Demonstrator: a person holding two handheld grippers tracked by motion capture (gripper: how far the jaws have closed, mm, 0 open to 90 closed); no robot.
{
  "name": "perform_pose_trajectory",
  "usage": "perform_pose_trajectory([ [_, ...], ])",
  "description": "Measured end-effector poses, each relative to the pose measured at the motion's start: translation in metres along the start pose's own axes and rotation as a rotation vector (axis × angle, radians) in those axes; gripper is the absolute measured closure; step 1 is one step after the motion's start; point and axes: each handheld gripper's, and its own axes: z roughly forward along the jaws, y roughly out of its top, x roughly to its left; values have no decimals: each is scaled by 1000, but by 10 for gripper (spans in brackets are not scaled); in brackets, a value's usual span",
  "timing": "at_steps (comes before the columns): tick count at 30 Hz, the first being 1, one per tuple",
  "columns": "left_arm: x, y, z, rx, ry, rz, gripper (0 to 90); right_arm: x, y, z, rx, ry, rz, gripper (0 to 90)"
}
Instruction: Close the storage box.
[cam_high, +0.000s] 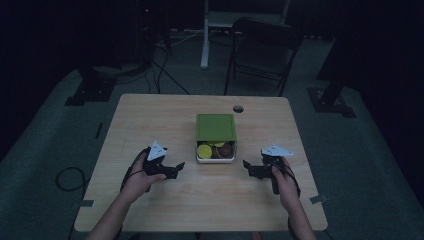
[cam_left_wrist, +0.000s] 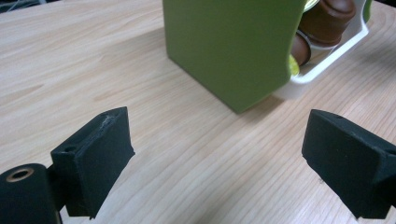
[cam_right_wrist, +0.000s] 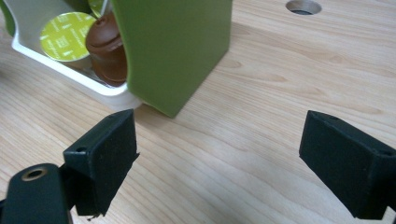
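Your forearms come in from the bottom of the high view, each hand holding a tool low over the near half of the wooden worktop (cam_high: 150, 200). Your left tool (cam_high: 175, 167) sits to the left of the box, its jaws spread wide with nothing between them; in the left gripper view its two black pads (cam_left_wrist: 95, 161) stand far apart over bare wood. Your right tool (cam_high: 248, 167) mirrors it on the other side, jaws equally wide and empty. Between the two tools, near the middle of the worktop, sits a green box (cam_high: 215, 127) with a white tray (cam_high: 215, 159) showing at its near end. The tray holds round capsules: a yellow-green foil-topped one (cam_right_wrist: 67, 30) and a brown one (cam_right_wrist: 108, 46) beside it. A round cable hole (cam_high: 238, 108) lies beyond the box.
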Motion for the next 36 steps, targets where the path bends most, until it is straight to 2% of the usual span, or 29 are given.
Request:
perform_pose_trajectory([
  [8,8,-15,-11,11,19,-24,87,-5,-10,-4,14,-20,17,110],
  [16,13,-34,-23,24,41,-51,87,-4,-21,-8,17,-25,32,110],
  [28,14,-57,-33,50,63,-69,87,-3,-44,-16,38,-46,46,110],
  [36,18,-72,-45,61,86,-100,87,-2,-56,-25,50,-56,58,111],
])
